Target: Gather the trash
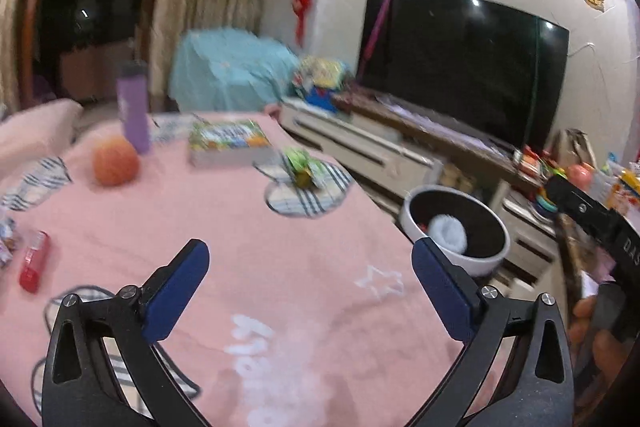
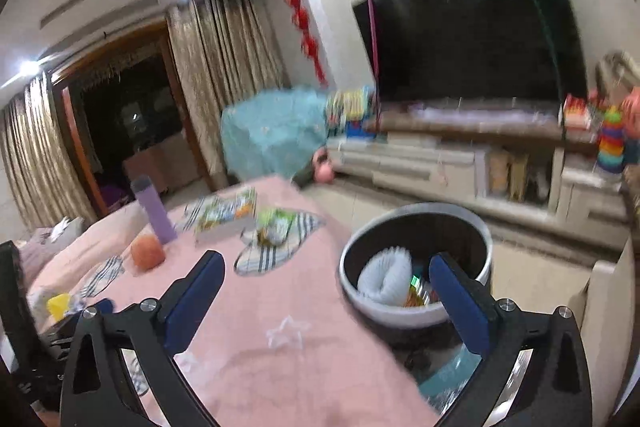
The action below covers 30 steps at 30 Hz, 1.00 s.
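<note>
Both grippers, left (image 1: pixel 310 291) and right (image 2: pixel 326 301), stand fully spread and empty above the pink tablecloth (image 1: pixel 248 247). The green wrapper (image 1: pixel 300 165), likely light, crinkly and slippery, lies just beyond the fruit-printed box (image 1: pixel 228 145); pinch a raised fold. The trash bin (image 2: pixel 416 267), beside the table, holds white paper. A television (image 1: pixel 464 65) stands behind.
</note>
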Available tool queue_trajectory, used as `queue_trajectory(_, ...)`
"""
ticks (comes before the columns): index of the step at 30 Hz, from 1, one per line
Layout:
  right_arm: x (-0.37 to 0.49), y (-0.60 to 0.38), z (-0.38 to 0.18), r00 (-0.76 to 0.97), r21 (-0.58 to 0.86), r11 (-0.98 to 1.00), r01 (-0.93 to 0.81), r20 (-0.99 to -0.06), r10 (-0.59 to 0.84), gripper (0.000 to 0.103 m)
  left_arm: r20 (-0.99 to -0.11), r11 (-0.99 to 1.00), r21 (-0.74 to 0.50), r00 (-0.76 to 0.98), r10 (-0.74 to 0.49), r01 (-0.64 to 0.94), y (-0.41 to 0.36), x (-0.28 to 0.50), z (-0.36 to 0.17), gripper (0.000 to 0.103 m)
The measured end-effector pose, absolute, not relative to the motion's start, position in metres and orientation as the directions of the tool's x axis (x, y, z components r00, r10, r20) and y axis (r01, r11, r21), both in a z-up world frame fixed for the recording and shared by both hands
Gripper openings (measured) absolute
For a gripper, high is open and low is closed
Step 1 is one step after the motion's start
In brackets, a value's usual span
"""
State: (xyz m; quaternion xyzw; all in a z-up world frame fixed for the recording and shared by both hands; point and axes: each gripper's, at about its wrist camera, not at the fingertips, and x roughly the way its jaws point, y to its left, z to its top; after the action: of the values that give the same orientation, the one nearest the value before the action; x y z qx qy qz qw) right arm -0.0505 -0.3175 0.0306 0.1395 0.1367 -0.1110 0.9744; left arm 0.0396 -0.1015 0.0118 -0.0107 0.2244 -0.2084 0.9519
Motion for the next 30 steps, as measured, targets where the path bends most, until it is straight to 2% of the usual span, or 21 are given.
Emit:
queue_trajectory(4, -0.055, -0.298, 0.019, 0.933, 0.152, 0.935, 0.319, -0.223, -0.282, 0.103, -0.352, 0.947, -0.049, 0.882, -0.313, 0.317, -0.095, 0.029, 0.004, 0.103)
queue_trajectory(8, -0.054, -0.287, 0.003, 0.93, 0.111, 0.934, 0.34, -0.185, -0.317, 0.103, -0.343, 0.953, -0.049, 0.891, -0.298, 0.3, -0.087, 0.027, -0.006, 0.103)
queue_trajectory(18, -0.054, -0.276, -0.008, 0.937, 0.09, 0.947, 0.307, -0.203, -0.284, 0.103, -0.363, 0.962, -0.047, 0.892, -0.269, 0.27, -0.077, 0.021, -0.015, 0.103)
queue_trajectory(30, -0.055, -0.277, -0.016, 0.935, 0.1, 0.946, 0.308, -0.215, -0.282, 0.103, -0.33, 0.972, 0.006, 0.918, -0.218, 0.233, -0.081, 0.011, -0.014, 0.103)
